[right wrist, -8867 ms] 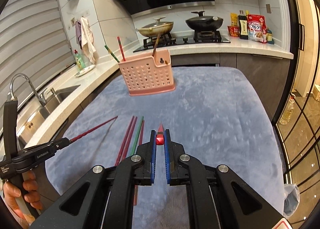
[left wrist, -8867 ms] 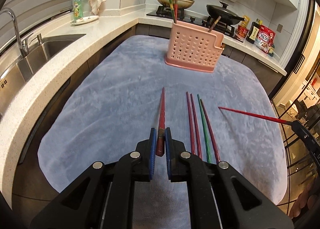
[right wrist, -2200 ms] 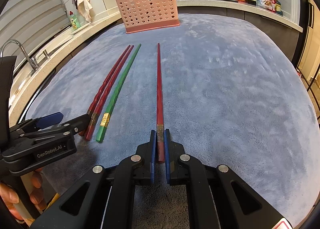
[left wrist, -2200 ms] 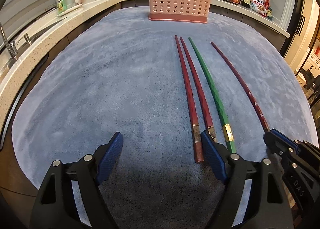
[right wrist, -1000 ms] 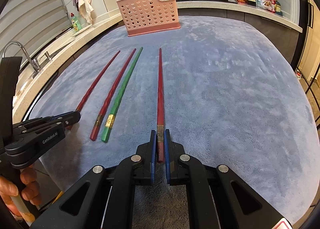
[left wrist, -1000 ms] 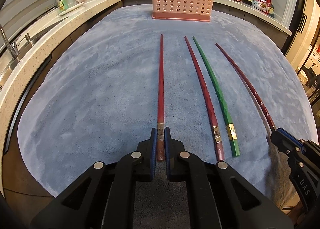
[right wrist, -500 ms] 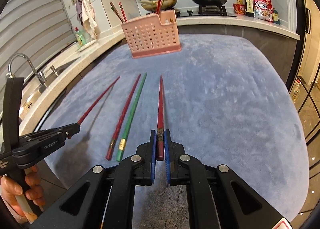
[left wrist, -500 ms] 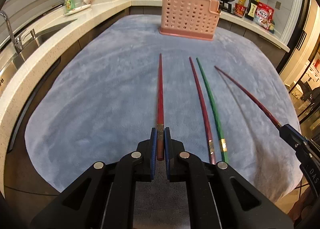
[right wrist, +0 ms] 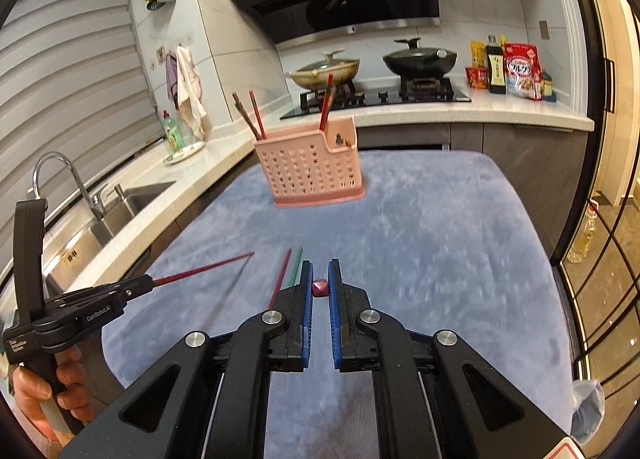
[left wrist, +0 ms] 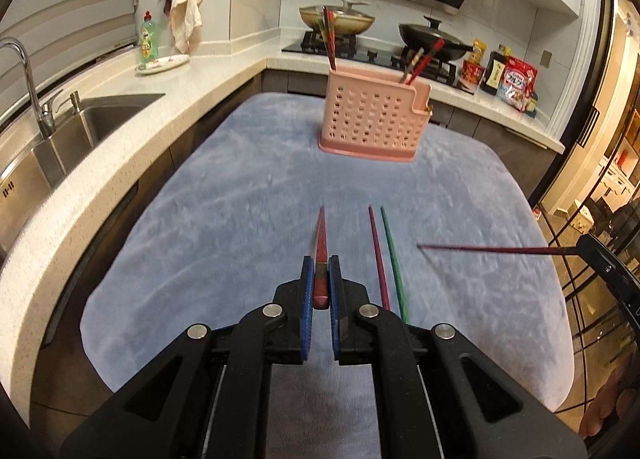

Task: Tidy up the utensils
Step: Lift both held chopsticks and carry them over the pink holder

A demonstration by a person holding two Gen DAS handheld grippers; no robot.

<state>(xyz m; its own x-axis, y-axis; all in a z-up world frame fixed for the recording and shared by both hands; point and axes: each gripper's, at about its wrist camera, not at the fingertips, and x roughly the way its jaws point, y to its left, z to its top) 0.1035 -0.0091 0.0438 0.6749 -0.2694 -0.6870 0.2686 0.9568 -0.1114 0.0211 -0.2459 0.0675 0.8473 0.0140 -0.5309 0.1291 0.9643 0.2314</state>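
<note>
Left gripper [left wrist: 319,291] clamped on a red chopstick [left wrist: 321,243], lifted off the worktop [left wrist: 240,219]. Right gripper [right wrist: 320,295] clamped on a dark red chopstick [left wrist: 480,249], also raised. Maroon chopstick [left wrist: 378,255] and green chopstick [left wrist: 394,259] lie between them. Pink holder [left wrist: 374,121] well ahead.

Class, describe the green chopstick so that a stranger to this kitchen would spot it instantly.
Start at the pink perforated utensil basket standing on the blue-grey cloth. Nearer the camera two chopsticks lie side by side on that cloth, between the two held in the grippers. The green chopstick is the right one of the pair, the only green beside a dark red chopstick.
</note>
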